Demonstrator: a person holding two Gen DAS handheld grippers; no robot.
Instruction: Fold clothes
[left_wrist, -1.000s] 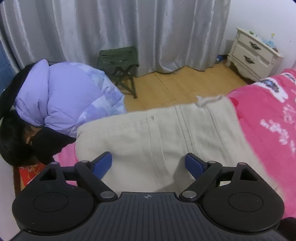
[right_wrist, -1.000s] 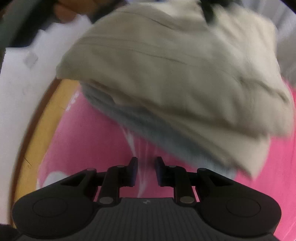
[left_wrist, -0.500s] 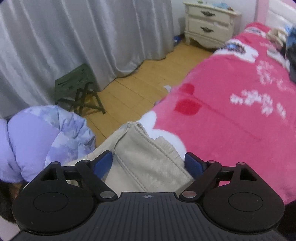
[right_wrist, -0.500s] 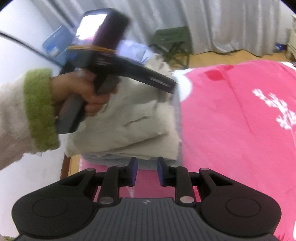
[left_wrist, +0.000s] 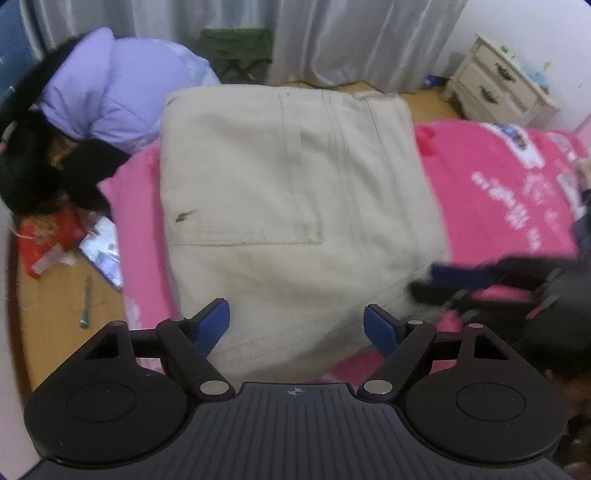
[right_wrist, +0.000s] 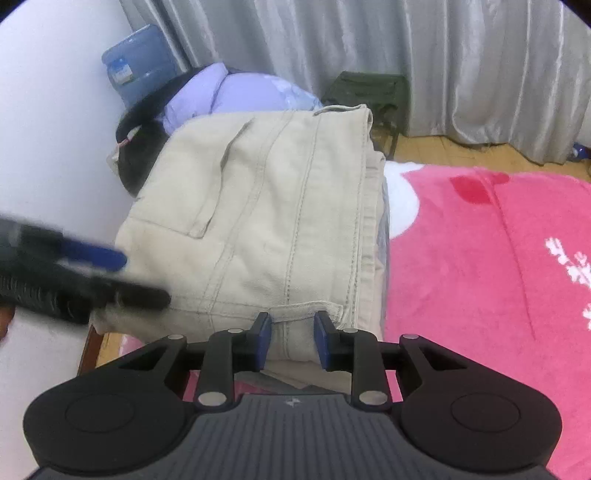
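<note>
Folded beige trousers (left_wrist: 288, 192) lie on a corner of the pink bed cover (left_wrist: 498, 192), over a grey garment (right_wrist: 384, 229) whose edge shows on the right. My left gripper (left_wrist: 297, 326) hangs open and wide over the near edge of the trousers, with nothing pinched. It also shows, blurred, at the stack's left side as the left gripper (right_wrist: 110, 277). My right gripper (right_wrist: 291, 339) stands at the near hem, its jaws a little apart. A fold of the hem sits between them, and the pads do not visibly press it. The right gripper (left_wrist: 443, 277) reaches the stack's right corner.
A purple puffer jacket (left_wrist: 122, 96) and dark clothing (left_wrist: 33, 177) lie beyond the bed corner. A green stool (right_wrist: 369, 92) stands by the grey curtain (right_wrist: 443, 55). A blue water jug (right_wrist: 140, 62) stands by the wall, and a white nightstand (left_wrist: 498, 88) at far right. Red packaging (left_wrist: 44, 236) lies on the wooden floor.
The left view has swung back from the open bed to over the trousers. The left gripper has left the top of the stack for its left side. The right jaws have widened slightly at the hem.
</note>
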